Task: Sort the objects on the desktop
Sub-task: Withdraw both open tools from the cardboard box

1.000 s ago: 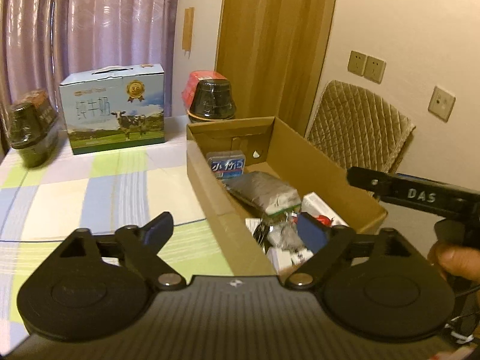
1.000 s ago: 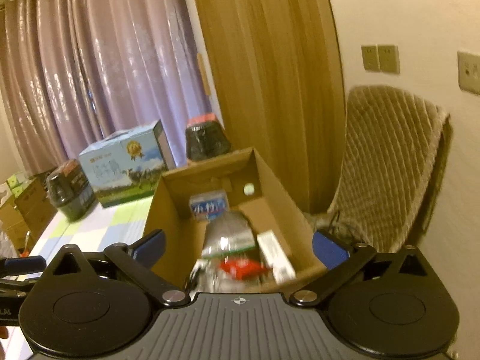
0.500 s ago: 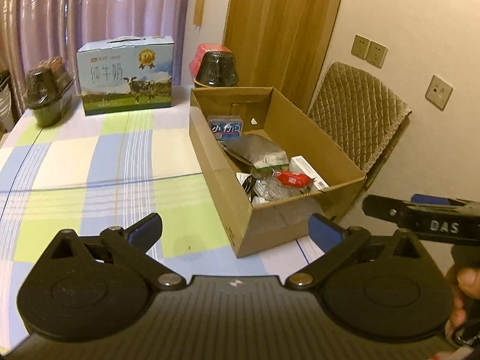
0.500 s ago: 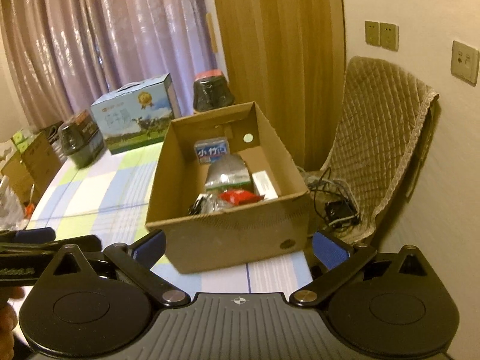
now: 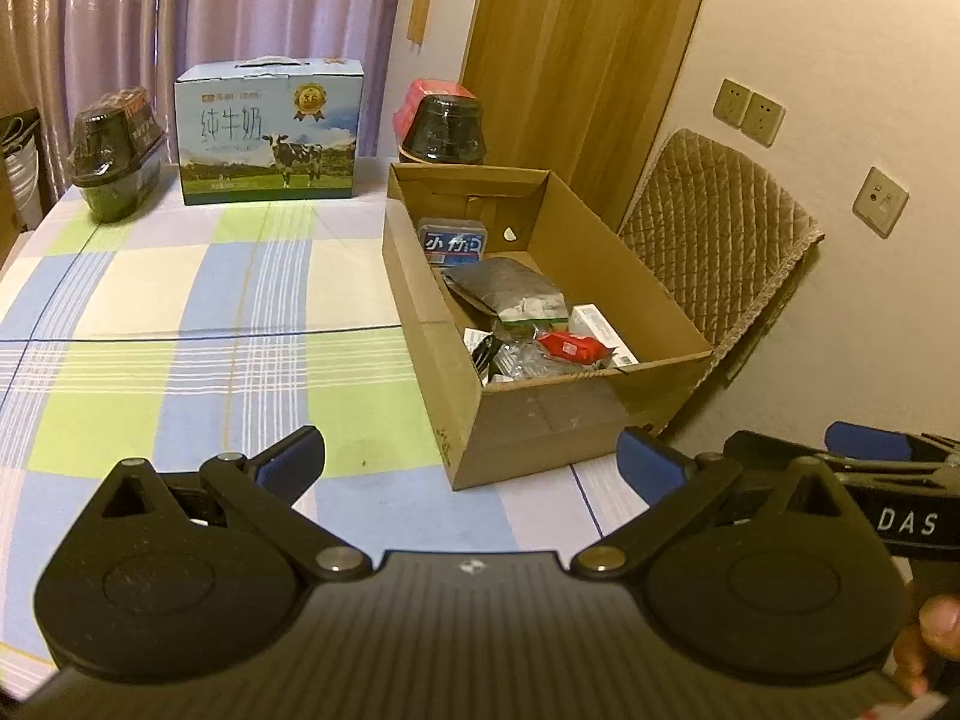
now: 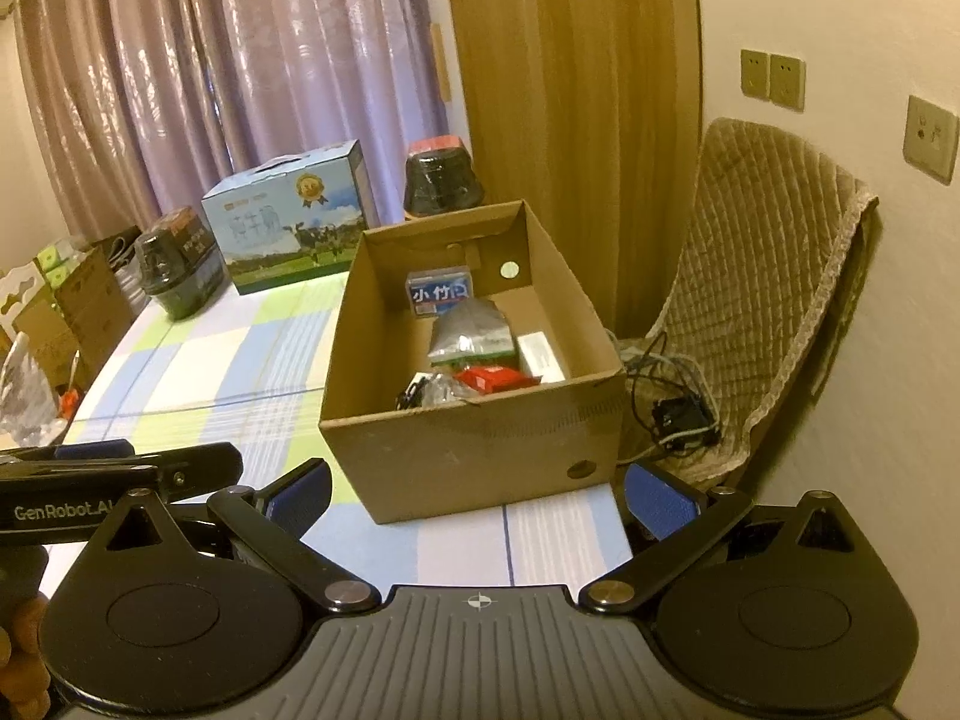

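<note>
Left gripper (image 5: 470, 461) jaws spread wide, nothing between; right gripper (image 6: 478, 493) likewise apart, empty; cardboard box (image 6: 474, 450) of sorted items at twelve o'clock, just beyond the right fingertips, on checked tablecloth (image 5: 180, 324)

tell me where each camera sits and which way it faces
Left wrist: sits on the left tongs, angled down over the checked table toward the box; shows its own open fingers, the right tongs and a hand at right.
Right wrist: sits on the right tongs, angled down at the box and chair; shows its own open fingers and the left tongs at left.
Shared: box, milk carton, both jars, curtain.
</note>
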